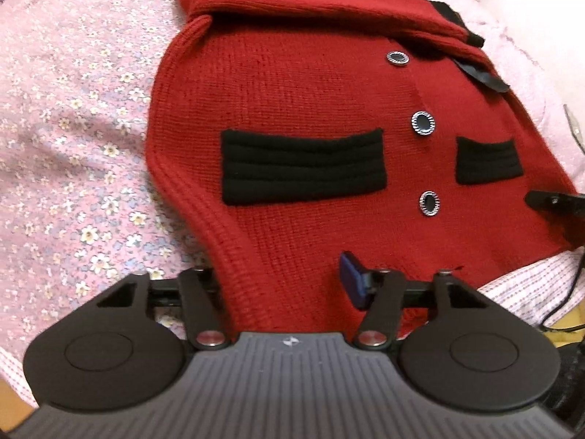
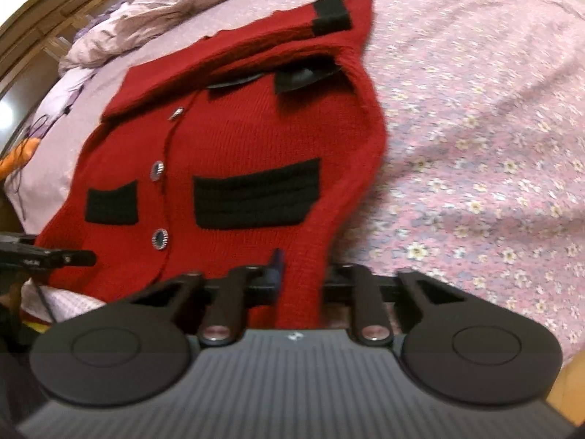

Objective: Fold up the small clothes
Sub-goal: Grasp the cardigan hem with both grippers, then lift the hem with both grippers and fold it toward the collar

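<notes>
A small red knit cardigan (image 1: 310, 109) with black pocket patches and dark buttons lies front up on the floral bed cover, its sleeves folded across the top. It also shows in the right wrist view (image 2: 234, 139). My left gripper (image 1: 281, 281) is at the hem's left corner; red knit lies between its fingers, one blue pad (image 1: 353, 280) showing, the other hidden under cloth. My right gripper (image 2: 298, 274) is at the hem's right corner, with the hem between its fingers and draped over the body. Each gripper's tip shows in the other's view, the right (image 1: 552, 201) and the left (image 2: 51, 258).
The pink floral bed cover (image 1: 73, 128) spreads left of the cardigan and right of it (image 2: 475, 146). Rumpled pink bedding (image 2: 146, 11) and a wooden headboard (image 2: 33, 25) lie beyond. A black cable (image 1: 570, 292) and an orange object (image 2: 18, 157) sit at the bed's edge.
</notes>
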`<state>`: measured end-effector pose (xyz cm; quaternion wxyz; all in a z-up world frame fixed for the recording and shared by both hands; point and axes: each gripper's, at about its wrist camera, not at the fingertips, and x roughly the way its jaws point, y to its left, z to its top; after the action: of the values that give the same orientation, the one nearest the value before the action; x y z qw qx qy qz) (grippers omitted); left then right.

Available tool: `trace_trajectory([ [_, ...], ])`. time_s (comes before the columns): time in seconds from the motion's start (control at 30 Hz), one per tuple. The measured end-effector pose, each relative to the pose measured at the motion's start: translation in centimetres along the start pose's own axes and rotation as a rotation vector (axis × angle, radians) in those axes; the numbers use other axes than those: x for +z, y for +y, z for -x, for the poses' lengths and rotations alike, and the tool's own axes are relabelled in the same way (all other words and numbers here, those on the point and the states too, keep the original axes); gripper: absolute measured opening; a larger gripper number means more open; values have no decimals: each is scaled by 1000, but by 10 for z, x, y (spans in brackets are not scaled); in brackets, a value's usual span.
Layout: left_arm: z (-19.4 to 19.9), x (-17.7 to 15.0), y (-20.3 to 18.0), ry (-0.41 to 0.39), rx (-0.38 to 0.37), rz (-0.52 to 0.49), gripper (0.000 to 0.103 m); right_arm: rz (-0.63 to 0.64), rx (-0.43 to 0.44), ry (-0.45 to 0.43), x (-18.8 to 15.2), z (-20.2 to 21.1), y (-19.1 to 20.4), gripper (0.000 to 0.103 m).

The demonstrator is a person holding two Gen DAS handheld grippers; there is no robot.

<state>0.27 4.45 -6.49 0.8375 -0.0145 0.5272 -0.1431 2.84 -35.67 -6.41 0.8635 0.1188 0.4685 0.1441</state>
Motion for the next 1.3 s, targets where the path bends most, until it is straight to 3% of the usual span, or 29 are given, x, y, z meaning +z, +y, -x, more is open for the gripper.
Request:
trace_trajectory([
  [0.03, 0, 1, 0, 0, 15, 0, 49, -20, 14, -2, 0, 1, -3, 14],
  [0.1, 3, 2, 2, -7, 41, 19, 27, -50, 32, -12, 0, 3, -8, 12],
  [0.2, 16, 3, 16, -34, -2, 86, 14, -87, 71, -62, 0, 11, -10, 11],
  [0.53, 61, 14, 30, -174, -122, 194, 13, -152, 181, -206, 21, 37, -5, 10],
  [0.73, 88, 43, 31, -292, -157, 242, 13, -168, 206, -273, 44, 45, -2, 10],
  [1.0, 112, 80, 36, -427, -162, 313, 13, -246, 226, -362, 80, 48, -12, 10],
  [1.3, 111, 138, 49, -484, -122, 372, 13, -309, 252, -418, 133, 34, -30, 10],
])
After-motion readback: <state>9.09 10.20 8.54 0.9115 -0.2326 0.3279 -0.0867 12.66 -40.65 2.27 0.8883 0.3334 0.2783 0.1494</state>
